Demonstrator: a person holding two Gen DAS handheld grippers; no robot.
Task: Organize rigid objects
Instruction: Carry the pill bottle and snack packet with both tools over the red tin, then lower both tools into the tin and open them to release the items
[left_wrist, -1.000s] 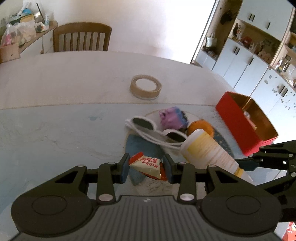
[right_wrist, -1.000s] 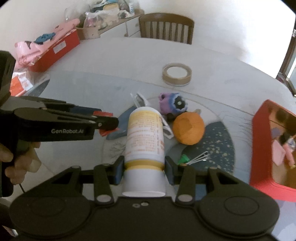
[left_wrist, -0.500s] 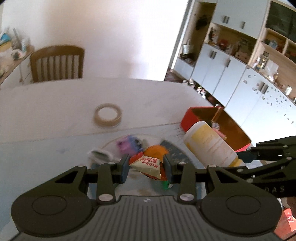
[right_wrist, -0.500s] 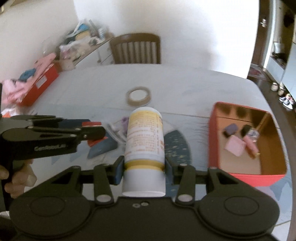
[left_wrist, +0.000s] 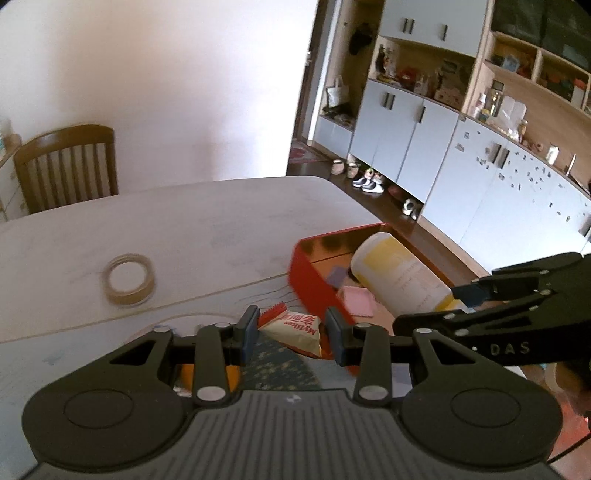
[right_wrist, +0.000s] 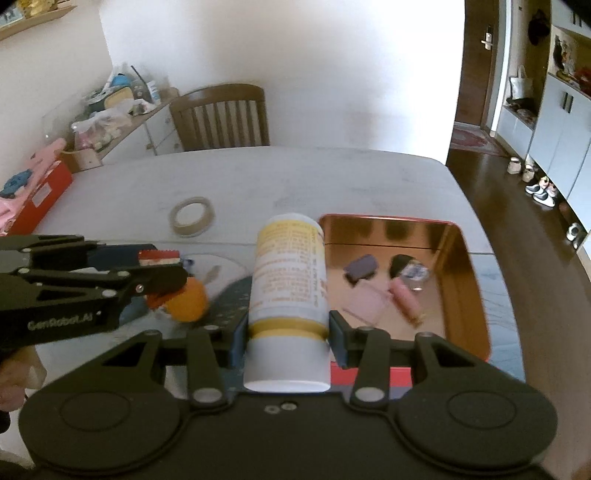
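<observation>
Nearby, tape roll (right_wrist: 192, 216) and orange ball (right_wrist: 188, 302) flank the red box (right_wrist: 469, 295).

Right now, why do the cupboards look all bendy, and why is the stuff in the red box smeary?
In the left wrist view the fisheye lens bows the cupboards near the edge. In the right wrist view the pink items in the red box are streaked by motion blur, while the bottle held in the right gripper stays sharp. There the wall is washed out by strong light.

Matte black left claw (left_wrist: 290, 334) with blue pads and silver screws; right claw (right_wrist: 288, 341) alike; "GenRobot.AI" lettering.
</observation>
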